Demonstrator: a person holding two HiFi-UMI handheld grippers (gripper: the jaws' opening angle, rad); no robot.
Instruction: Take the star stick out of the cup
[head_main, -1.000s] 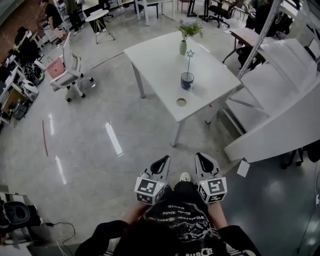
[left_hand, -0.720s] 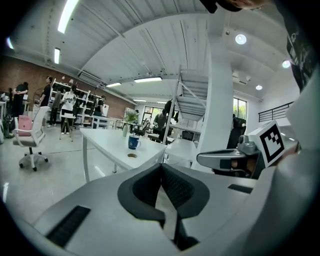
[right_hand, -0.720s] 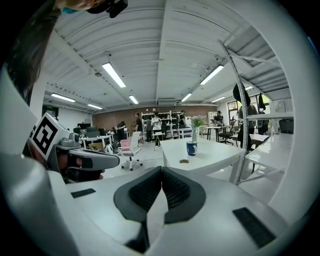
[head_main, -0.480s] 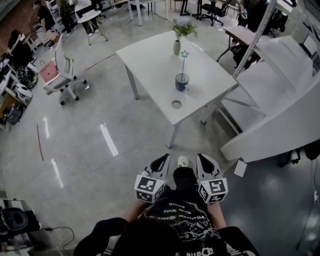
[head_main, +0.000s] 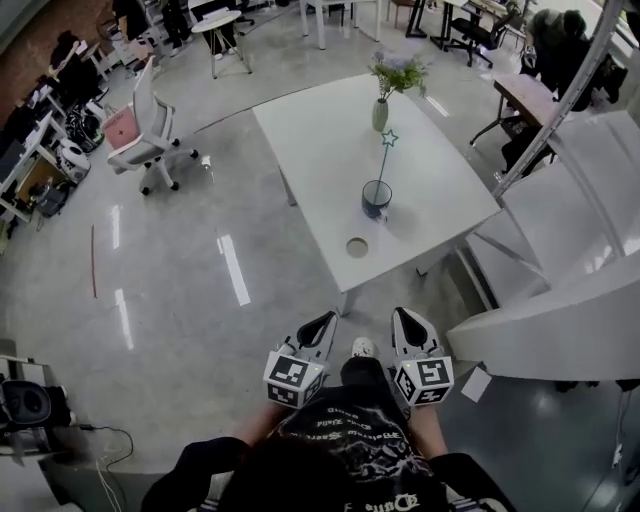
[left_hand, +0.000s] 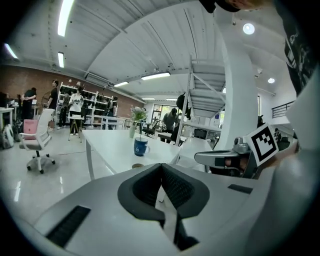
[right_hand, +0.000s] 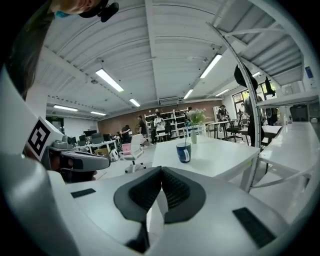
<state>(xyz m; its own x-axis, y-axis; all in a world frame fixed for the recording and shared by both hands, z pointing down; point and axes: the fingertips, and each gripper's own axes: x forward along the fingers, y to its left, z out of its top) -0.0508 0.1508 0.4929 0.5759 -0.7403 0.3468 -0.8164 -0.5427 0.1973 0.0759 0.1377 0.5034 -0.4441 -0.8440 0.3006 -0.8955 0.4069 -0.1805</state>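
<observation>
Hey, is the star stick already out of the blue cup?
No, in the head view the star stick stands in the blue cup on the white table.

Ahead of the fingers stands one worktop, bearing one cup, one star stick, one vase and one small round disc. Two grippers: left gripper, right gripper. One white chair stands far to their left.
</observation>
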